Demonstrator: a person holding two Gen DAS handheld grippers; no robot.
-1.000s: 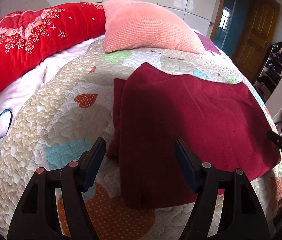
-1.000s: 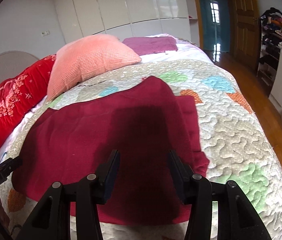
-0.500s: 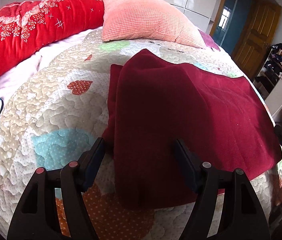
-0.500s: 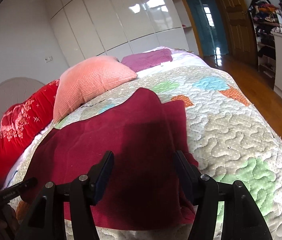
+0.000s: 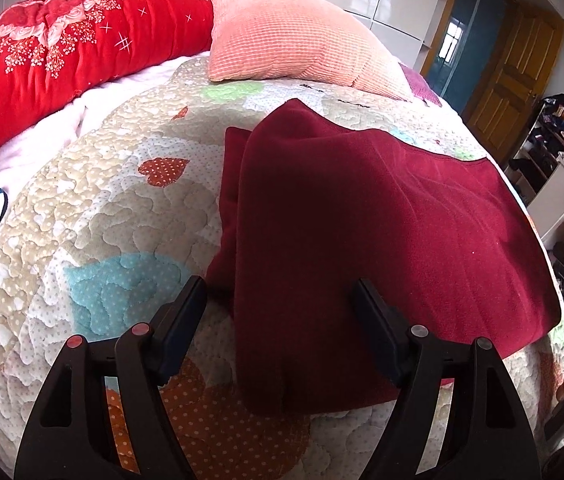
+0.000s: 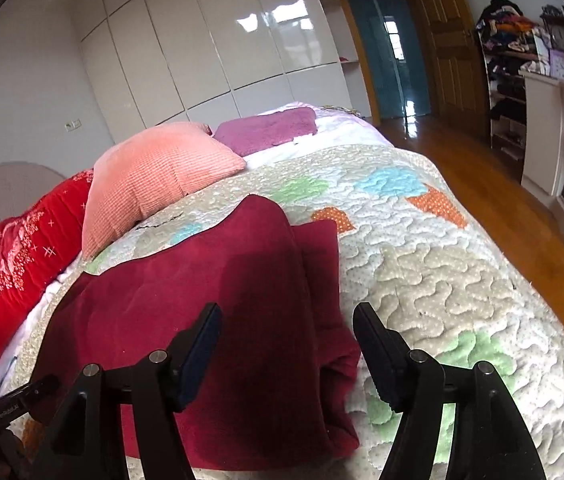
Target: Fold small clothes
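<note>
While the dark red garment lies folded over near the bed's front edge, on the patchwork quilt, the left gripper hangs spread above its left fold, gripping nothing. The right gripper has just been opening over the garment's right edge, clear of the cloth. Bare quilt stretches toward both sides. Only the right view shows the purple cushion whole and the wooden floor.

glossy white wardrobe, wooden door, wood floor, cluttered shelves, quilted bed
</note>
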